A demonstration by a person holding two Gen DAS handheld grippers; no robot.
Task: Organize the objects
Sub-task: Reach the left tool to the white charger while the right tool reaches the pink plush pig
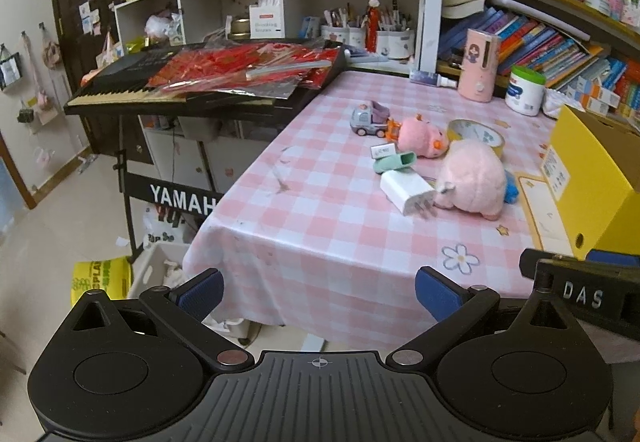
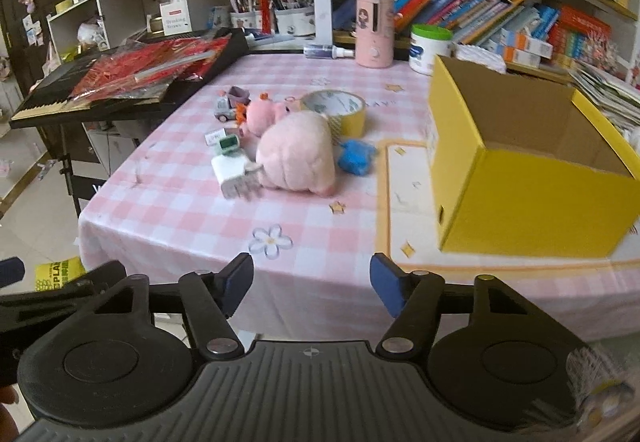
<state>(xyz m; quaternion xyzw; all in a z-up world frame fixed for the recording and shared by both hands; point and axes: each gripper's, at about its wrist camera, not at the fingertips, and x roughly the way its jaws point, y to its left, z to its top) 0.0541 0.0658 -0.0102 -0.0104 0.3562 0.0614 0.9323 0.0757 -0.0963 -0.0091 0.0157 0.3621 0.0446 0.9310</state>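
Nothing is packed yet: the open yellow cardboard box looks empty (at three o'clock of the plush pink pig); both the left gripper and the right gripper have their jaws spread, holding nothing.

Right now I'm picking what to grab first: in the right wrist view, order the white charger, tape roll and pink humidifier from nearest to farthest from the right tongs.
1. White charger, front left of the pile.
2. Tape roll, behind the plush.
3. Pink humidifier, by the shelf.

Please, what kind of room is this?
Probably a child's study or bedroom at home: a desk under a pink checked cloth with plush toys, shelves packed with books, and an electronic keyboard beside it.
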